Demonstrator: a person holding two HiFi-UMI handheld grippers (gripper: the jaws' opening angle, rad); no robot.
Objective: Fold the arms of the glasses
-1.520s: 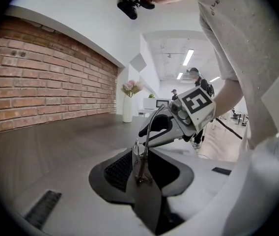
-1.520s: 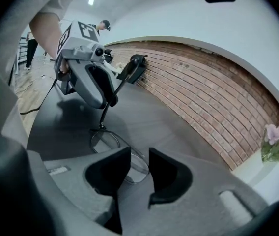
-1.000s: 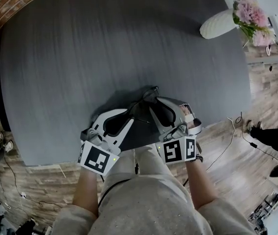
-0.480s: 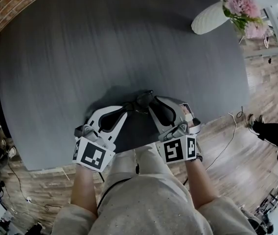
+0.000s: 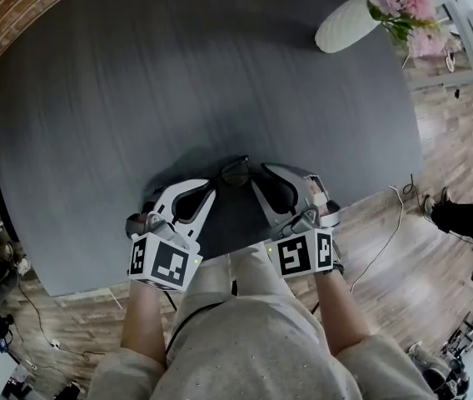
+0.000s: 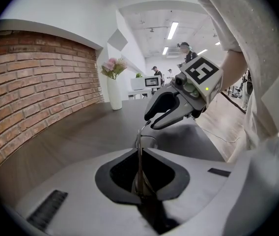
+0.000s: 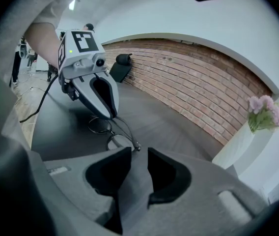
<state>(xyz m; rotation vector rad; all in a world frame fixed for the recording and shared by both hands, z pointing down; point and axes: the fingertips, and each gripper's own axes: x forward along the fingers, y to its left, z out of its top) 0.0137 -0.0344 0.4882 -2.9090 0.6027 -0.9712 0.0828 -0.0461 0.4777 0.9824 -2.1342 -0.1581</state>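
Thin black-framed glasses (image 5: pixel 235 172) lie on the dark grey table (image 5: pixel 178 82) near its front edge, between my two grippers. My left gripper (image 5: pixel 214 183) has just been closing, and its jaws are shut on one temple arm (image 6: pixel 140 154), which runs up between them toward a lens (image 6: pixel 148 142). In the left gripper view my left gripper (image 6: pixel 140 156) faces my right gripper (image 6: pixel 174 107). My right gripper (image 5: pixel 257 176) stands open just right of the frame. The glasses (image 7: pixel 111 132) lie just ahead of my right gripper (image 7: pixel 139 154), with a hinge end at its tips and nothing pinched.
A white vase with pink flowers (image 5: pixel 345 25) stands at the table's far right corner. A brick wall (image 6: pixel 36 77) runs along the table's left side. The table's front edge (image 5: pixel 78 286) is right under my hands, with wood floor and cables (image 5: pixel 386 240) beyond.
My left gripper has moved in on the glasses and shut on a temple arm. The right gripper has shifted only slightly and stays open.
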